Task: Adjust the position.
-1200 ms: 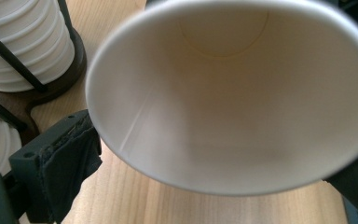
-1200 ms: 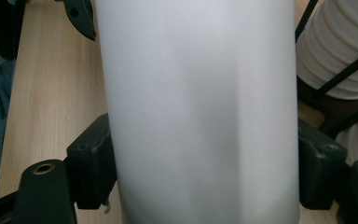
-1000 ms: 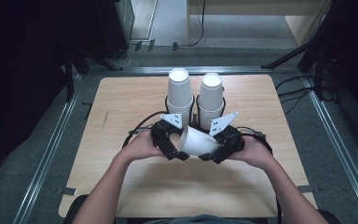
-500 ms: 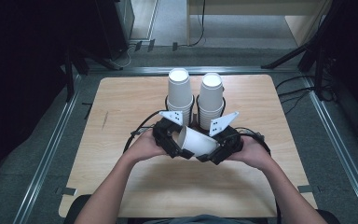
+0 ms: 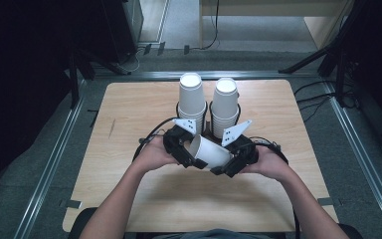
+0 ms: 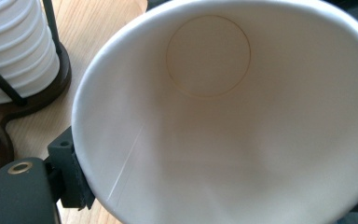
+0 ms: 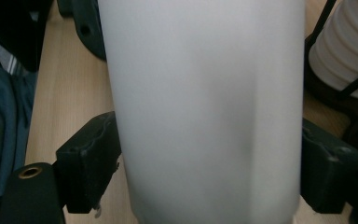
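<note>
A white paper cup point(image 5: 209, 152) lies on its side between my two grippers, just above the table's middle. My left gripper point(image 5: 191, 157) grips it at the rim. Its jaws have just been closing, and in the left gripper view the cup's open mouth point(image 6: 214, 116) faces me, with one pad point(image 6: 72, 172) pressed on the rim. My right gripper point(image 5: 225, 167) straddles the cup's body point(image 7: 205, 93). Its jaws have just been opening, and its pads point(image 7: 93, 158) stand beside the wall without squeezing it.
Two tall stacks of white paper cups point(image 5: 191, 102) point(image 5: 225, 107) stand in a dark wire holder point(image 6: 42, 88) just behind the grippers. The wooden table point(image 5: 129, 109) has bare room to the left, right and front. Metal rails run along its sides.
Both hands and the cup stay where they were; no shift shows at this distance.
</note>
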`<state>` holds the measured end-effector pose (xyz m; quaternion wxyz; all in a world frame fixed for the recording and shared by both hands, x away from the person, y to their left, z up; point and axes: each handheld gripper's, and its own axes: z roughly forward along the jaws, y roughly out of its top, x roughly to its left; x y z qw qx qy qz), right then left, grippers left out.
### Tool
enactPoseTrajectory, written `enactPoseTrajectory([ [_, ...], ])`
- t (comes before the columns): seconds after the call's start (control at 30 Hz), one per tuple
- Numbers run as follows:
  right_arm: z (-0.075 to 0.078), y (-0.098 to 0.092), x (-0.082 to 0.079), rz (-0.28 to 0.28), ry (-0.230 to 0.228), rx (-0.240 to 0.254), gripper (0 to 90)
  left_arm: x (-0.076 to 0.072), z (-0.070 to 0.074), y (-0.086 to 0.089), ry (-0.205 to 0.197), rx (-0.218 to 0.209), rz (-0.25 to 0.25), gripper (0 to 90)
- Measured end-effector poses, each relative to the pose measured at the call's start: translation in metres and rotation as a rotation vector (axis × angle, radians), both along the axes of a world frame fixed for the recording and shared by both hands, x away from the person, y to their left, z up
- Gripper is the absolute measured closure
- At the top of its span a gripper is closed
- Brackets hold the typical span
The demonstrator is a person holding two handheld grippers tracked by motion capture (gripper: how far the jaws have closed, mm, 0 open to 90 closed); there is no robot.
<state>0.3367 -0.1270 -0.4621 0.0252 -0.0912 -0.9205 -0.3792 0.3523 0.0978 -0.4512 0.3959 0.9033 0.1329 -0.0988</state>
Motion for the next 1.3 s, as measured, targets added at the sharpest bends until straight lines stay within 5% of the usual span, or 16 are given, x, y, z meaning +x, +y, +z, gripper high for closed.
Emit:
enactPoseTrajectory([
  [0.2,-0.007,0.0,0.002,-0.01,0.003,-0.057,13.7,0.003,0.0,0.001,-0.001,0.042,-0.024,11.8],
  [0.33,-0.006,0.0,0.004,-0.029,0.034,-0.046,13.3,0.005,0.007,0.005,-0.001,0.057,-0.008,11.8],
  [0.6,-0.007,-0.003,0.007,-0.043,0.013,-0.055,13.3,0.011,0.012,0.011,-0.043,0.14,0.011,11.8],
  [0.97,-0.007,-0.002,0.009,-0.07,-0.01,-0.055,13.3,0.02,0.018,0.004,-0.036,0.217,-0.013,11.8],
  [1.13,-0.006,-0.001,0.011,-0.102,-0.016,-0.046,13.3,0.028,0.022,-0.006,-0.053,0.32,-0.047,11.7],
  [1.3,-0.005,0.0,0.011,-0.101,-0.023,-0.032,13.3,0.029,0.028,-0.013,-0.076,0.364,-0.057,11.7],
])
